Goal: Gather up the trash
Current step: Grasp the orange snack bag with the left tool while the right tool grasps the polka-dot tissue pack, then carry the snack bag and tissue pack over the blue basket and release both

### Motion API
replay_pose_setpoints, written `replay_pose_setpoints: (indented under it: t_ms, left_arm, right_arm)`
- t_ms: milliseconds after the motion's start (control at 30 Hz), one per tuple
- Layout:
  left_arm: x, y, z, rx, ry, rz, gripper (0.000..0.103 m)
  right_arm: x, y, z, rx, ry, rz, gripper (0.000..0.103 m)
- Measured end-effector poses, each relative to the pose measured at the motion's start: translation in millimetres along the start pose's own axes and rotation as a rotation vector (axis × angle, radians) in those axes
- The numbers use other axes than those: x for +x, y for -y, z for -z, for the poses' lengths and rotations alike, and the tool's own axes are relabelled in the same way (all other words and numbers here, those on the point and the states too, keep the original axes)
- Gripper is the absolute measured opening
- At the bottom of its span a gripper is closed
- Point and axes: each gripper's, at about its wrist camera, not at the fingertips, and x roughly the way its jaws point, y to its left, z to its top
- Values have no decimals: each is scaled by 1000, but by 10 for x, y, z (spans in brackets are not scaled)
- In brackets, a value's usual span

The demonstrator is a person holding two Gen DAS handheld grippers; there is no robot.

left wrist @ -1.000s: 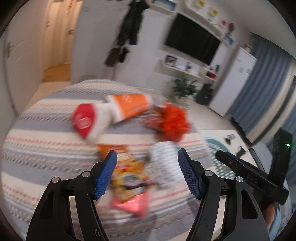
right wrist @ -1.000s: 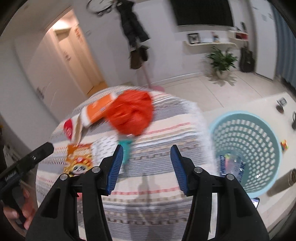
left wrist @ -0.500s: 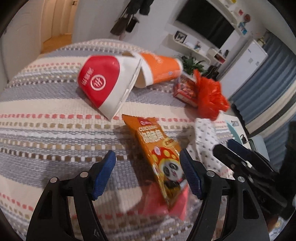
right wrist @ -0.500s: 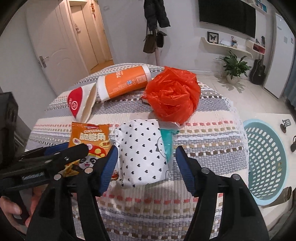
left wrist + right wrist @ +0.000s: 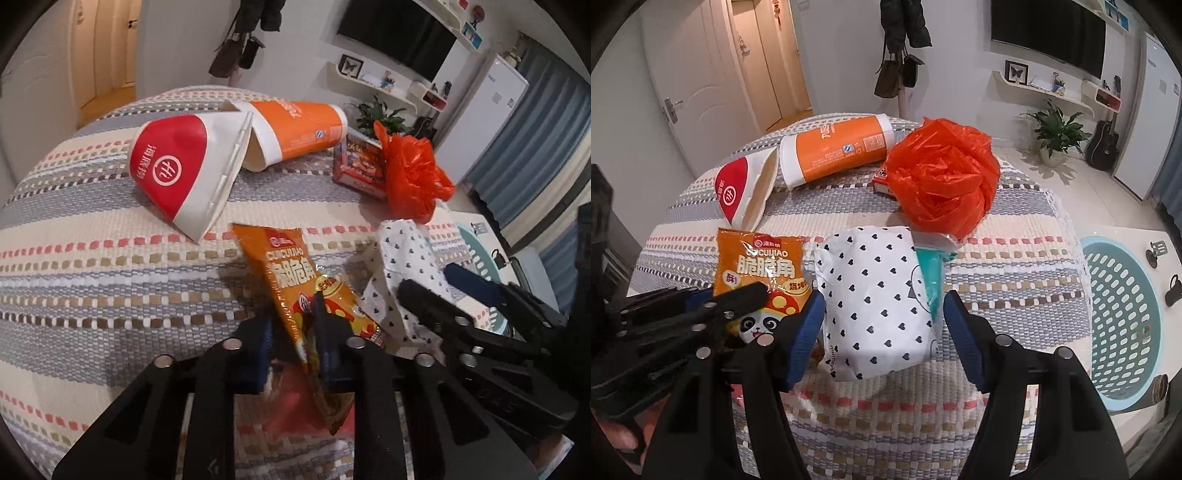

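A round table with a striped cloth [image 5: 1015, 258] holds the trash, and a blue basket [image 5: 1123, 317] sits on the floor beside it. The right gripper [image 5: 882, 328] is wide open around the white heart-dotted bag [image 5: 875, 295]. The left gripper [image 5: 291, 332] is squeezing in on the orange snack bag [image 5: 295, 273].

even indoor light, sharp centre, fisheye-warped edges

My left gripper [image 5: 295, 332] is closing its jaws on the orange snack bag [image 5: 295, 273], pinching its near end. Just right lies the heart-dotted white packet [image 5: 406, 258]; farther off on the striped tabletop [image 5: 92, 258], a red-and-white cup [image 5: 177, 162].
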Motion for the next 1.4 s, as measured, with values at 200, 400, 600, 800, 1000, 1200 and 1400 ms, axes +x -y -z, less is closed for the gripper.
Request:
replay_pose_setpoints:
  t_ms: [200, 400, 600, 800, 1000, 1200, 1400]
  left_arm:
    - [-278, -50, 20, -11, 60, 21, 9]
    - [-501, -57, -11, -25, 120, 43, 9]
    - [-712, -3, -65, -30, 179, 89, 8]
    - [-916, 59, -149, -47, 221, 167, 8]
    - [-1027, 164, -264, -39, 250, 209, 8]
    - [-1076, 406, -429, 8, 282, 221, 8]
    - [-988, 753, -609, 63, 296, 241, 8]
  right_arm:
    - [65, -33, 24, -17, -10, 25, 50]
    - [-21, -43, 22, -36, 25, 22, 29]
    - [-243, -35, -24, -34, 90, -6, 16]
    - [-560, -3, -83, -27, 180, -31, 14]
    - [-859, 81, -153, -8, 265, -26, 14]
    - [-1068, 310, -211, 45, 320, 0, 14]
    - [-1264, 785, -237, 119, 367, 61, 14]
